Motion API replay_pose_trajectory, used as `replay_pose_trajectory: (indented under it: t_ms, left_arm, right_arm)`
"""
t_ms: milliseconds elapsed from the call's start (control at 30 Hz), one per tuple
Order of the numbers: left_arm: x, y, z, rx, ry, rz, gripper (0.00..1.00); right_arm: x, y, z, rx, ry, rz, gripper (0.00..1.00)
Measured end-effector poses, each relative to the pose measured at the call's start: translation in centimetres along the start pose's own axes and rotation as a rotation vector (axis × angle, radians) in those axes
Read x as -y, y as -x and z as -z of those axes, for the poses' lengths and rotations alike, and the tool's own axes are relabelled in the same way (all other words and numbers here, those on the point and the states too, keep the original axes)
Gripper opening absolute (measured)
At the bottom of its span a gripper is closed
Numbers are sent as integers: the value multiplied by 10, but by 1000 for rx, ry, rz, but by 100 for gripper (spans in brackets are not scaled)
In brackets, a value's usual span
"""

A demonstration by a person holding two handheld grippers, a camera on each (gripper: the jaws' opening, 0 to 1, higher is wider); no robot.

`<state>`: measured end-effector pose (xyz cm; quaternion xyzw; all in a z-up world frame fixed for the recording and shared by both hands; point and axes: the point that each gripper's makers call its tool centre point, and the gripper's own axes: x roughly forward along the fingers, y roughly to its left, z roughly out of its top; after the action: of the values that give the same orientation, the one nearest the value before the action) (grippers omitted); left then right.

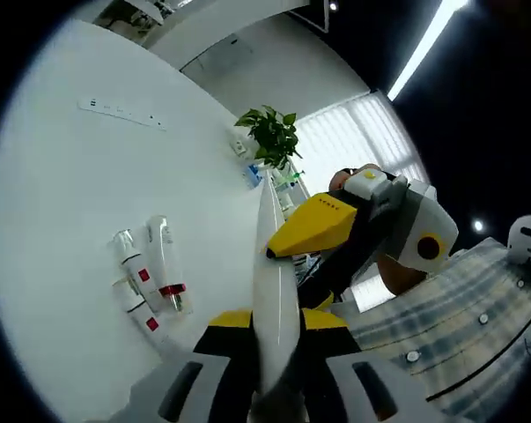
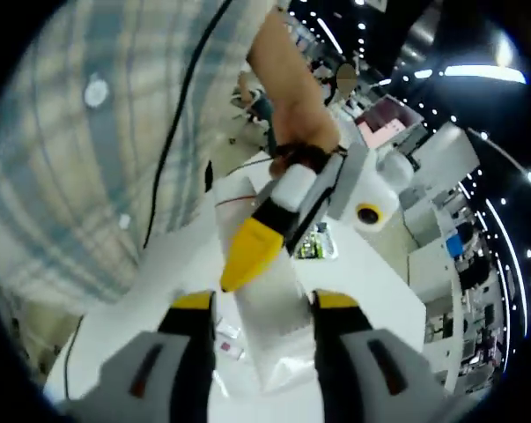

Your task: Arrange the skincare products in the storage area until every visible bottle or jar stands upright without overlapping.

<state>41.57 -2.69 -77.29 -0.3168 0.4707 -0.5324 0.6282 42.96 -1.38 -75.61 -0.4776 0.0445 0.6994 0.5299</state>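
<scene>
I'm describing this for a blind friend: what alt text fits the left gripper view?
A white tube is held between the left claw and the yellow-tipped right claw. Beyond, clear bottles with red labels lie on a white table near a potted plant.

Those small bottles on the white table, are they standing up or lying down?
Lying down. In the left gripper view the bottles rest on their sides on the table, packed side by side; whether they touch or overlap, I cannot tell.

My left gripper view looks along its jaws across the white table toward a potted plant and blinds (strongly rolled). My right gripper view faces back at the person's plaid shirt. Both show, close up, the white tube between them.
</scene>
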Motion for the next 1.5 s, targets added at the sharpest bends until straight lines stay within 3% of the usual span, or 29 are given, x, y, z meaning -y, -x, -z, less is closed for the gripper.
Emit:
replay_pose_trajectory:
  t_ms: [167,200,233,300,367,467,600,667,733,800,867,1067,1133,1200,1267,1400,1467,1500]
  left_arm:
    - [-1,8,-5,61,11,5,16]
    - [-2,9,-6,70,18,4,16]
    - [-2,10,-6,72,20,6,16]
    - [2,12,-7,94,6,12,16]
    - [7,14,-9,122,1,31,16]
    - [10,15,-15,179,-7,36,16]
    - [17,13,-21,233,-20,67,16]
    - [23,10,-22,247,-20,95,16]
    - [34,7,-23,260,-46,146,17]
    - [40,5,-24,282,-43,176,17]
    - [46,3,-26,312,-43,203,17]
    - [55,-5,-20,315,-65,232,17]
    - [56,-8,-16,304,-79,232,17]
    - [57,-10,-14,301,-80,232,17]
    - [53,-11,-12,300,-82,216,17]
    - [50,-12,-9,307,-83,211,19]
    - [47,-15,-3,272,-118,177,21]
    - [44,-16,-3,269,-136,154,22]
  right_arm:
    - [13,21,-2,111,-243,114,48]
    - [19,27,-8,195,-362,142,48]
    - [20,30,-9,221,-397,148,48]
    - [32,43,-13,378,-627,210,53]
    - [38,50,-10,461,-772,257,57]
    - [42,54,9,466,-939,335,62]
    - [38,53,15,564,-1194,307,58]
    - [42,58,5,710,-1324,282,57]
    - [45,61,1,795,-1392,283,52]
    - [48,62,-5,938,-1517,256,47]
    - [46,60,-12,989,-1545,231,44]
    - [40,49,-22,960,-1535,192,31]
    - [38,45,-22,946,-1547,179,26]
    - [28,35,-17,864,-1569,149,21]
    - [28,35,-20,889,-1587,128,18]
    - [25,33,-18,876,-1620,107,15]
    - [23,35,-23,876,-1588,87,13]
    - [21,34,-23,836,-1531,112,12]
